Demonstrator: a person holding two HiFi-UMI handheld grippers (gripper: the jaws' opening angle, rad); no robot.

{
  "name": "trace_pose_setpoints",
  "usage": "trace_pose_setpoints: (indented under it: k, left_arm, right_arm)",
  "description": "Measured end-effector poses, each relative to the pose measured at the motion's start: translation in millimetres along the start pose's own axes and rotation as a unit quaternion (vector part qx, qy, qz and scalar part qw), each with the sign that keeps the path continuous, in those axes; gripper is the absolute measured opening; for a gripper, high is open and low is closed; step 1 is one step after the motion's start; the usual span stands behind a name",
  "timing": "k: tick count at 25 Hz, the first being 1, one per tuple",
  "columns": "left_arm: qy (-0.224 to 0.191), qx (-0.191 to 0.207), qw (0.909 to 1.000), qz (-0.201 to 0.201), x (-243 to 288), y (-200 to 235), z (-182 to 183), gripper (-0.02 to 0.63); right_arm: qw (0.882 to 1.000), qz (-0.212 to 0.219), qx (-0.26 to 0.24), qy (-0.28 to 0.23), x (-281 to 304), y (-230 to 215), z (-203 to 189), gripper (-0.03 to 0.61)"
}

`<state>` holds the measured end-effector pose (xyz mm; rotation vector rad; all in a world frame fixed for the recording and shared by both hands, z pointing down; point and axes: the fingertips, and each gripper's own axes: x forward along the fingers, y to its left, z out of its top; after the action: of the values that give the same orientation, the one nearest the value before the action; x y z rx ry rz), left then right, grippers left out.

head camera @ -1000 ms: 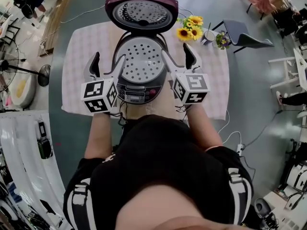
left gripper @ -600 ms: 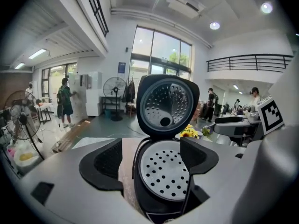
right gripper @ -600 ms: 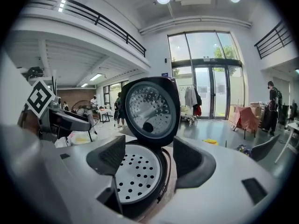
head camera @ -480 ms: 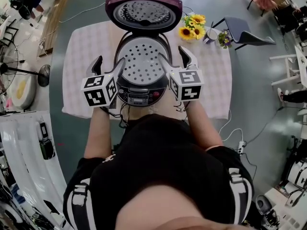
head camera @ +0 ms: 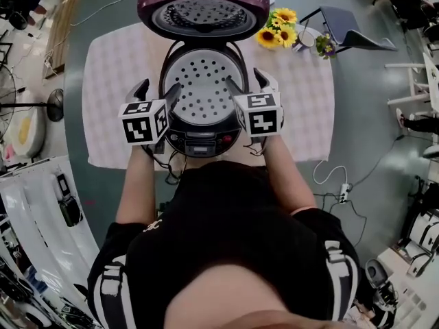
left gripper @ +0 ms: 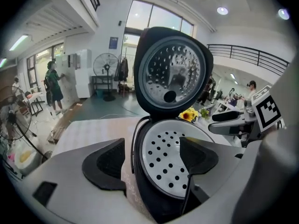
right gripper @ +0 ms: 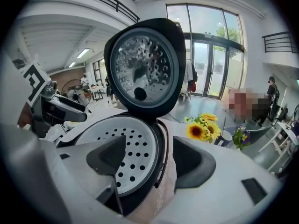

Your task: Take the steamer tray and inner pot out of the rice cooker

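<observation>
The steamer tray (head camera: 200, 88) sat in the mouth of the rice cooker (head camera: 199, 141), a shallow round dish of pale, matte metal pierced with rows of small round holes. Around it ran the cooker's dark, glossy rim, with a thin curved carry handle (left gripper: 134, 141) looped along the outside. The domed lid (head camera: 203, 11) stood swung up at the back, plum-coloured outside, its shiny perforated inner plate facing forward. A small control panel (head camera: 199, 142) showed on the cooker's front. The left gripper (head camera: 156, 90) was at the cooker's left edge with its jaws apart: in the left gripper view (left gripper: 152, 158) one broad, dark-padded jaw lay over the tray and the other outside the body, the rim and wall between them. The right gripper (head camera: 248, 82) mirrored it on the other side, its jaws likewise spread across the rim (right gripper: 152, 161), one above the holes and one outside. I could not tell whether any pad touched the tray or the cooker. The cooker stood on a worktop covered with a pale checked cloth (head camera: 110, 81). At the far right corner were yellow sunflowers (head camera: 280, 31) and, just beside them, a small white cup (head camera: 306, 38).
</observation>
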<state>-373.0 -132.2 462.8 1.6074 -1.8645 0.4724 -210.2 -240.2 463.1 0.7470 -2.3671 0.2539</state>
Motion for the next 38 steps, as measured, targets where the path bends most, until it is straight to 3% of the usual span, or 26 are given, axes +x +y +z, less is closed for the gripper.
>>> trace_pose_setpoints:
  k: [10,14,21,25,31,38]
  left_arm:
    - [0.081,0.024,0.9957,-0.038,52.8,11.0,-21.5,0.367]
    - [0.109,0.037,0.9931,-0.023,68.7,20.7,-29.3,0.356]
    - [0.149,0.030,0.9880,0.026,85.2,39.3,-44.1,0.244]
    - [0.152,-0.003,0.9882,0.018,86.1,41.2,-46.2,0.244]
    - [0.156,-0.020,0.9874,0.020,84.2,40.7,-47.2,0.247]
    - [0.142,-0.055,0.9881,0.025,78.9,40.0,-44.5,0.259]
  right_arm:
    - [0.996,-0.015,0.017,0.084,46.4,-6.1,-31.0,0.310]
    - [0.993,-0.020,0.010,0.117,59.6,-7.4,-43.6,0.305]
    - [0.989,-0.029,0.011,0.147,71.8,-9.8,-52.5,0.302]
    - [0.984,-0.041,0.048,0.165,72.7,-15.0,-62.3,0.291]
    - [0.976,-0.054,0.098,0.189,74.7,-29.4,-72.9,0.190]
    - [0.974,-0.061,0.130,0.174,68.2,-34.4,-66.5,0.167]
